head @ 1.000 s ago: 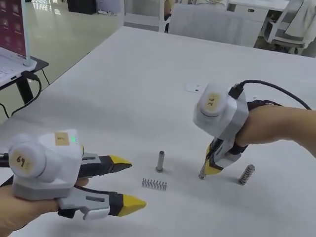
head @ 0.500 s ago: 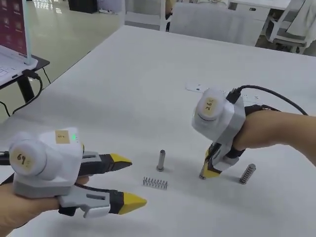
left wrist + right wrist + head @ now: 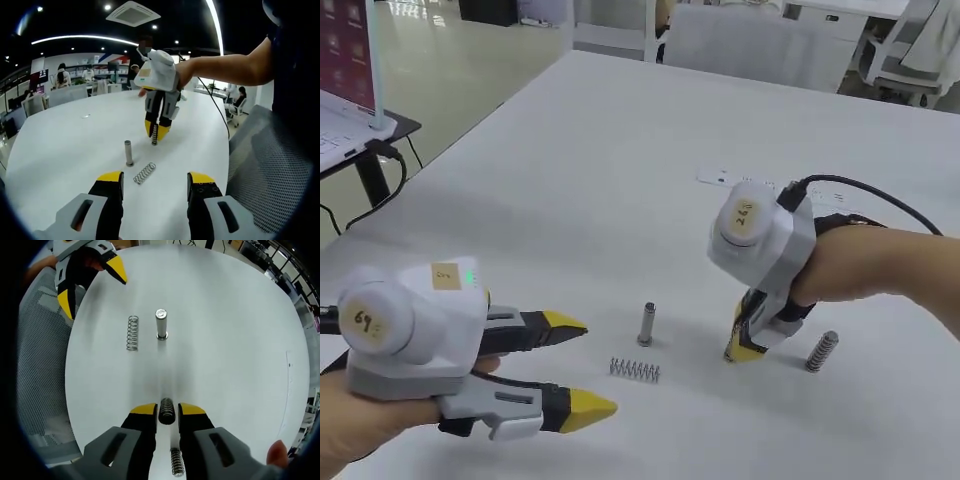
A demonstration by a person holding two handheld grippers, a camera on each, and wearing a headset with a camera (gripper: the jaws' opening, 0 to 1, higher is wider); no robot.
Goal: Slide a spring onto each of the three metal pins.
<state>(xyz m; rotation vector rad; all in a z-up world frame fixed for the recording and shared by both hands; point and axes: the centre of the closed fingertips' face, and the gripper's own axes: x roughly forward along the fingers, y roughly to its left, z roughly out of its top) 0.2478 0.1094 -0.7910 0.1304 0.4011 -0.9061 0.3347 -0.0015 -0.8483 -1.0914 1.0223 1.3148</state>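
A small shiny coiled spring (image 3: 166,411) stands up on the white table (image 3: 620,180). The yellow tips of the right gripper (image 3: 744,346) pinch it tight. To its left stands a bare grey pin (image 3: 647,324). A loose spring (image 3: 634,370) lies flat just in front of the pin. A leaning spring (image 3: 820,351) sits to the right. The left gripper (image 3: 578,366), near and to the left, is wide open and holds nothing.

On the white bench (image 3: 570,150): bare pin (image 3: 646,325) upright, loose spring (image 3: 634,370) flat just beside it, spring-clad pin (image 3: 820,351) apart, second spring-clad pin (image 3: 166,411) between; small label (image 3: 718,178) farther back.
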